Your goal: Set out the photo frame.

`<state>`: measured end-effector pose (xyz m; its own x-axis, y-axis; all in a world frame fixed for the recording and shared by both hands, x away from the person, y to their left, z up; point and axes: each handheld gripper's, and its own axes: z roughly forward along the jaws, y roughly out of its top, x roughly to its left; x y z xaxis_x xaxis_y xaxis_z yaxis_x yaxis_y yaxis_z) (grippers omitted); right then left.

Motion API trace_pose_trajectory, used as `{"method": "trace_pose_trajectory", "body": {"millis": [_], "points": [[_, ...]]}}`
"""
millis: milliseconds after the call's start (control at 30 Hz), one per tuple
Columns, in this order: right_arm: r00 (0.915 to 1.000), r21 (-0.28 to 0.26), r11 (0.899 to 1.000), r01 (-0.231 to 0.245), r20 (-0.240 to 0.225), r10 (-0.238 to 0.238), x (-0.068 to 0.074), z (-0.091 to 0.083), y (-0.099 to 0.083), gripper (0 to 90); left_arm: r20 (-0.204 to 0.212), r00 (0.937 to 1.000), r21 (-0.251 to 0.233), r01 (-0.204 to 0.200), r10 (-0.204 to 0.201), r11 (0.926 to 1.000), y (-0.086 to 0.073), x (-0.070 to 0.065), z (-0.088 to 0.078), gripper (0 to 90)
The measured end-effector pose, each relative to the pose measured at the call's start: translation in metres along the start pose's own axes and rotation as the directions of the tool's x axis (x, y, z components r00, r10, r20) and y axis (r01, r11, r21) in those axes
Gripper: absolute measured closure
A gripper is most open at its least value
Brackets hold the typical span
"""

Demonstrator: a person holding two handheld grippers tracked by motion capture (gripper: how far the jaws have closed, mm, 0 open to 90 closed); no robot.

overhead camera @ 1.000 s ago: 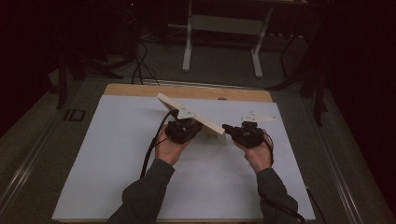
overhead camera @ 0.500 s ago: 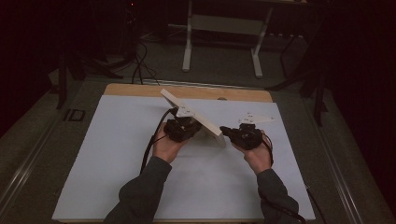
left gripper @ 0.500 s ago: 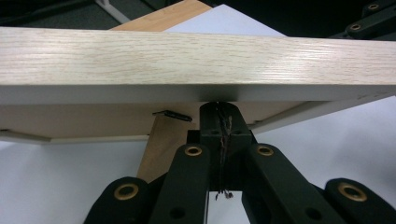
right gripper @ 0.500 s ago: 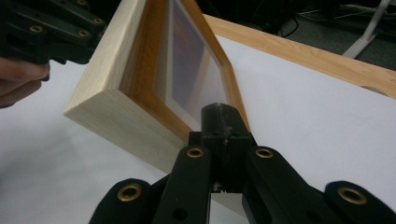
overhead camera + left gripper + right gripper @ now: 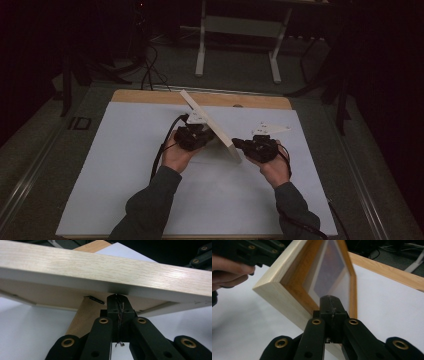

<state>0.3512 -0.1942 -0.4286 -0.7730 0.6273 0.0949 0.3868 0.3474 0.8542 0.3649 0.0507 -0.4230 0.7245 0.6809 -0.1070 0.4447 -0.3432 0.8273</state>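
Left gripper (image 5: pixel 117 315): jaws fully closed, pad against pad, with a short length of thin wire or chain pinched in the seam. The tips sit just under the edge of the wooden picture frame (image 5: pixel 105 270), close to a small black clip on its back; whether that wire belongs to the frame's hanger cannot be told.

Right gripper (image 5: pixel 332 307): jaws likewise closed tight, nothing visible between them. The tips rest against the frame's lower front rail, beside the glazed panel, so they appear to brace it rather than grip it.

The picture frame (image 5: pixel 212 125) stands tilted on one edge between the two hands, near the middle of the white sheet (image 5: pixel 125 175) that covers the table (image 5: pixel 150 96). From the high view the left gripper (image 5: pixel 192 136) sits behind it and the right gripper (image 5: pixel 257 146) at its near corner.

Assessment: the step in hand looks like steadying or turning the frame on its edge, possibly to lay it flat or work on its back. The next move calls for both hands acting together, since a braced frame can slip or topple if either side lets go first.
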Motion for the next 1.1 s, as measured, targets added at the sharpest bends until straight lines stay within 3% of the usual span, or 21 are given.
{"method": "trace_pose_trajectory", "body": {"millis": [333, 900, 1100], "points": [[0.9973, 0.023, 0.997, 0.07, -0.023, -0.07, 0.014, 0.004, 0.005, 90.0, 0.001, 1.0, -0.014, 0.007, -0.007, 0.9999, 0.001, 0.003, -0.002, 90.0], [0.9908, 0.026, 0.993, 0.119, -0.067, -0.117, 0.032, 0.01, 0.009, 90.0, -0.003, 1.0, -0.012, -0.003, 0.003, 0.9999, 0.001, 0.006, -0.002, 90.0], [0.9898, 0.025, 0.992, 0.122, -0.076, -0.12, 0.036, 0.013, 0.01, 90.0, 0.013, 0.9999, -0.023, 0.002, -0.002, 0.9997, -0.003, 0.009, -0.003, 90.0]]}}
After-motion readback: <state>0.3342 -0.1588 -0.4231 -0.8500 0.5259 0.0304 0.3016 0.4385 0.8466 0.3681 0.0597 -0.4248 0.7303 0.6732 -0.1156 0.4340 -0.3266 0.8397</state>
